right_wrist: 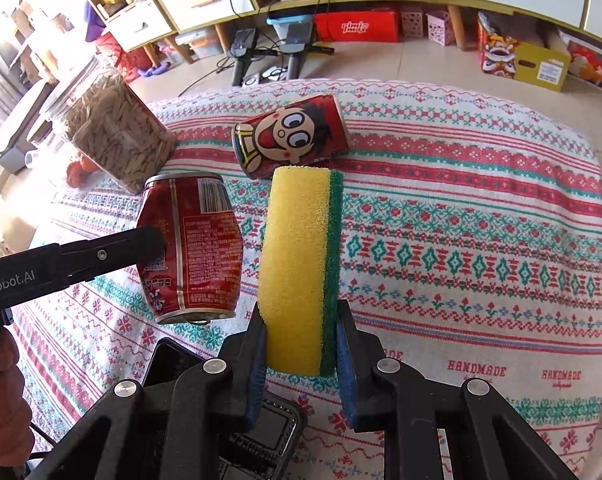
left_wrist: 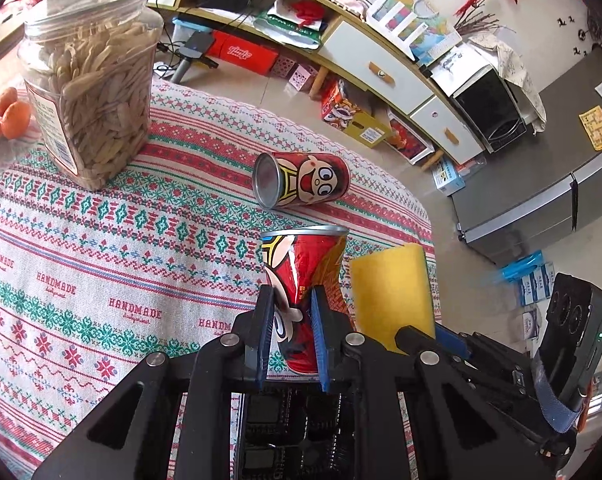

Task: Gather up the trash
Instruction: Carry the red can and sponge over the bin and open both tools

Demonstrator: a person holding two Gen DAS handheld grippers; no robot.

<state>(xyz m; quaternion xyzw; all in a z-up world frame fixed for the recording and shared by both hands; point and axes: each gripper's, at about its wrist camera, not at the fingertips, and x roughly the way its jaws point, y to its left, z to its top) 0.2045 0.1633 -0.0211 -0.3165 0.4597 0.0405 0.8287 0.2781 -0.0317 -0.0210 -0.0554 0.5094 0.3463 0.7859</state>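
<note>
My left gripper [left_wrist: 292,296] is shut on a dented red cartoon can [left_wrist: 307,276] and holds it upright above the table; the can also shows in the right wrist view [right_wrist: 191,246], pinched at its middle by the left gripper's fingers [right_wrist: 149,246]. My right gripper [right_wrist: 301,320] is shut on a yellow sponge with a green scrub side [right_wrist: 297,264], held upright; the sponge shows in the left wrist view [left_wrist: 391,296] just right of the held can. A second red cartoon can [left_wrist: 301,180] lies on its side on the tablecloth [left_wrist: 101,240], also in the right wrist view [right_wrist: 291,136].
A clear plastic jar of seeds [left_wrist: 89,80] stands at the table's far left, with small oranges [left_wrist: 5,120] beside it. The table edge drops to a tiled floor with boxes [left_wrist: 353,116], a cabinet [left_wrist: 381,68] and a grey fridge [left_wrist: 541,184] beyond.
</note>
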